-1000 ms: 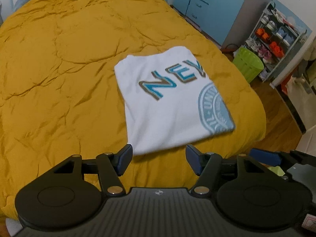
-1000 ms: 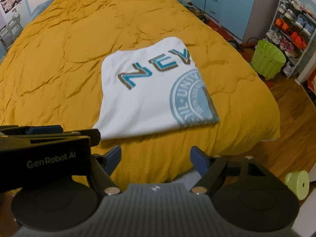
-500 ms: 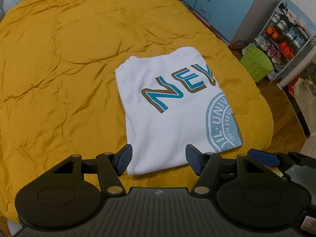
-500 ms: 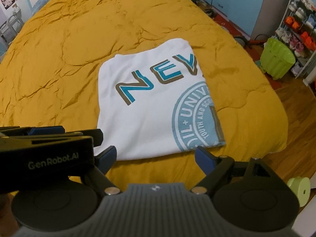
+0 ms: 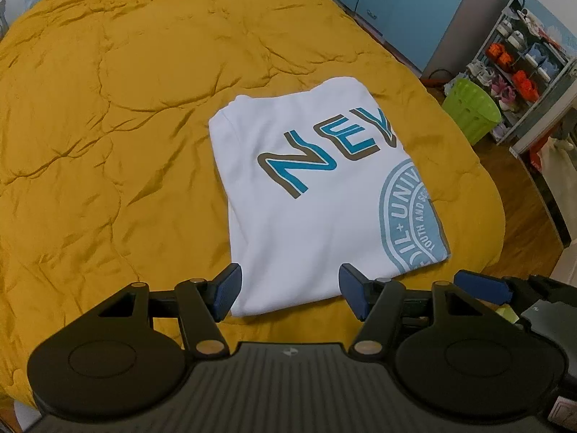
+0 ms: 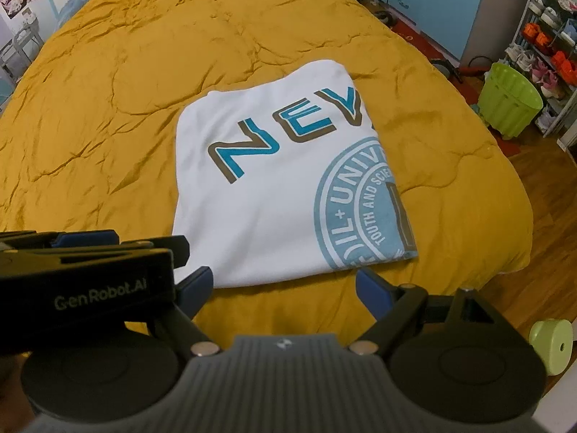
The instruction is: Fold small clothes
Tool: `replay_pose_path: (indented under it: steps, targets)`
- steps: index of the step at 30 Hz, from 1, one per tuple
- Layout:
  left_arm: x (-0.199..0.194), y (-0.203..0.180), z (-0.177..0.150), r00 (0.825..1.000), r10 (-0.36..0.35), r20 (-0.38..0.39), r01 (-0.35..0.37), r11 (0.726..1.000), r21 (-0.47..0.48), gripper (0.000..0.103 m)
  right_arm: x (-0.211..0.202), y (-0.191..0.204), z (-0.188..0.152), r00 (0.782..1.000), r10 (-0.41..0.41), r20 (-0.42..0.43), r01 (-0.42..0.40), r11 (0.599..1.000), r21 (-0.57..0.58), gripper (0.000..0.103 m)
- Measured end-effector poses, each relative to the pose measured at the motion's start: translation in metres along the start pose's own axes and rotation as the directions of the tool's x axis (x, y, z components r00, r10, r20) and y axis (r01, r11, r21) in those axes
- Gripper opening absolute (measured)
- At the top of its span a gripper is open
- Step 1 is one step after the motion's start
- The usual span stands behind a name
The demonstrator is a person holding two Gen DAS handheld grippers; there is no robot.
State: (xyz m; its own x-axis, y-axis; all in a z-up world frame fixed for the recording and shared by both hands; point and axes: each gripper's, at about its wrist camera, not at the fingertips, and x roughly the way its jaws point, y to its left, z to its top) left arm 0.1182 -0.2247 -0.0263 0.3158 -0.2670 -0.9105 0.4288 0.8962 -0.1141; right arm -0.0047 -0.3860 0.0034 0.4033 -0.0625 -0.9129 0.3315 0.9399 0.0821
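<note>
1. The folded white T-shirt (image 5: 306,213) lies flat on the bed's mustard quilt (image 5: 108,126), near its foot-end right corner.
2. It forms a rough rectangle; its long axis runs away from the tools, tilted slightly right.
3. Soft cotton, with teal-and-brown letters and a pale blue round seal cut off at the right fold.
4. The quilt is puffy and creased.
5. The left tool (image 5: 287,290) and right tool (image 6: 285,288) both gape wide, empty, at the near hem.

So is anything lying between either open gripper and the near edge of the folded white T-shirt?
Nothing visible. The left gripper and right gripper are both open just short of the folded white T-shirt, with only bare yellow quilt between.
</note>
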Motion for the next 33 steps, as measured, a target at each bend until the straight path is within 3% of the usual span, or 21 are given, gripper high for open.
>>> replay_pose_path:
  steps: [33]
  targets:
    - [-0.0093,0.0029,-0.0074,0.999,0.007,0.043,-0.007,1.000,0.003,0.073,-0.0072,0.0073,-0.0059,0.999,-0.022,0.040,0.022,1.000,-0.014,0.082]
